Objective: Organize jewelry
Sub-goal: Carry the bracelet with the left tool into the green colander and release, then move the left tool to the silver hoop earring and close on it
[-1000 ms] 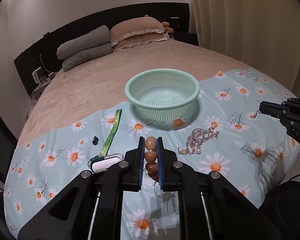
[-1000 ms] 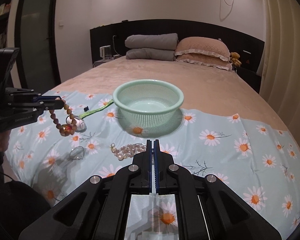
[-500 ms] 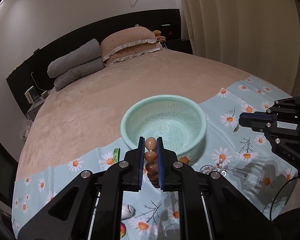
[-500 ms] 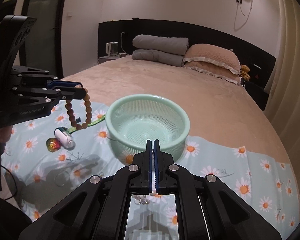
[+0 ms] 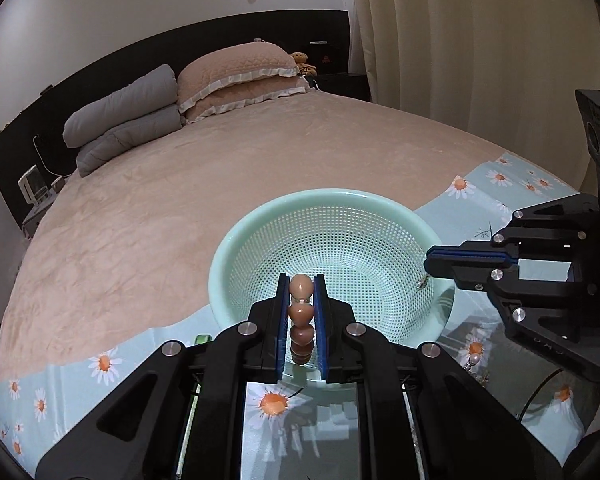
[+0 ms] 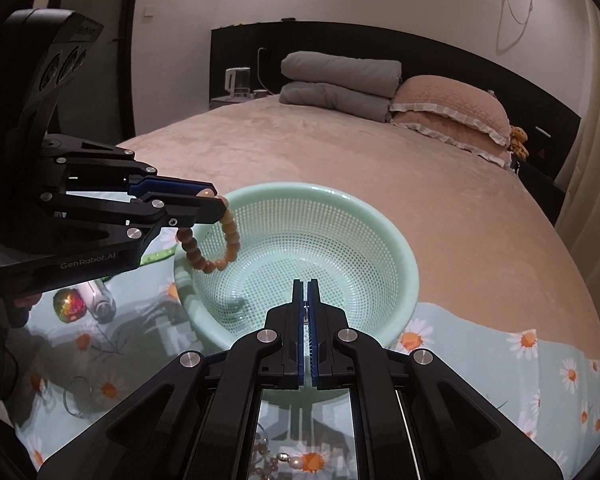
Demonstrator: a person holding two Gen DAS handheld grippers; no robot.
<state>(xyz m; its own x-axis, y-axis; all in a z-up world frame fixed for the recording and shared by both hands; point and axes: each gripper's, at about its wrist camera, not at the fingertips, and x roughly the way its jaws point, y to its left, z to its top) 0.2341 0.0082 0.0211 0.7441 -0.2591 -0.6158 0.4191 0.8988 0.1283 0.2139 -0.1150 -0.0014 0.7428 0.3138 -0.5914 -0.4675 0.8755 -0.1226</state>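
My left gripper is shut on a brown bead bracelet. It holds the bracelet over the near-left rim of the mint-green mesh basket. In the right wrist view the bracelet hangs as a loop from the left gripper above the basket's left rim. My right gripper is shut on a thin pale necklace strand and hovers over the basket's near rim. A small link dangles at its tip. The beaded part hangs below.
The basket sits on a daisy-print cloth on a beige bed. A clear ring, a shiny red-green ball, a small white bottle and a green ribbon lie on the cloth left of the basket. Pillows lie far back.
Both grippers have moved forward toward the basket. The bracelet now hangs over its left rim and the right gripper has lifted the pale bead necklace off the cloth.
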